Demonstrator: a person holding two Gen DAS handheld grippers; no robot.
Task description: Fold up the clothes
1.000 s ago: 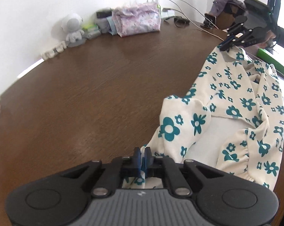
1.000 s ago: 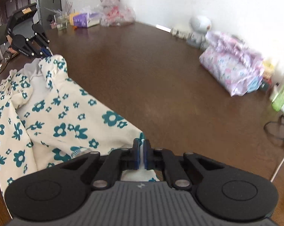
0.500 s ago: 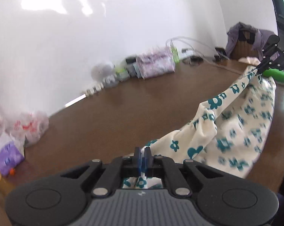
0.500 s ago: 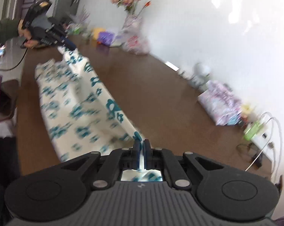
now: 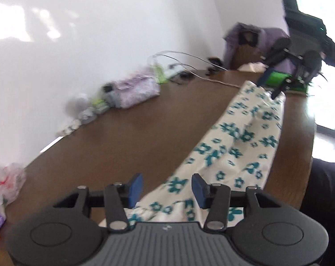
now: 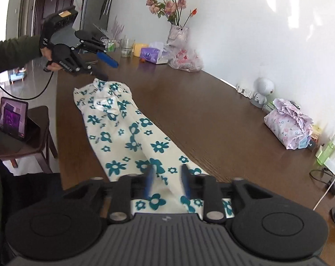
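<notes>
Left gripper point(image 5: 166, 187): a second ago the blue pads were pinched on the cloth's edge; now the jaws are opening, and the fabric is seen between them, apparently unpressed.
Floral garment point(image 6: 125, 133): earlier it was held up by both ends; now it is laid out as a long, narrow band on the table, running from 6 o'clock toward 11 o'clock in the right wrist view, close along the table's near edge.
Right gripper point(image 6: 166, 182): its pads were likewise clamped a second ago; now the jaws are opening, blurred by motion, with cloth lying between and below them.
Meaning for the task: one lengthwise fold is judged to be set down and released; a crosswise fold probably remains.
Fabric: soft cream cloth with teal flower print is seen, lightly rumpled at the far end, flatter near the camera.
Table point(image 6: 200, 115): dark brown wood grain with a dull sheen is shown.
Folded pile point(image 6: 288, 126): pale lilac printed cloth is stacked at 3 o'clock by the white wall.
Vase of flowers point(image 6: 178, 35): pink blooms are seen at 12 o'clock.
</notes>
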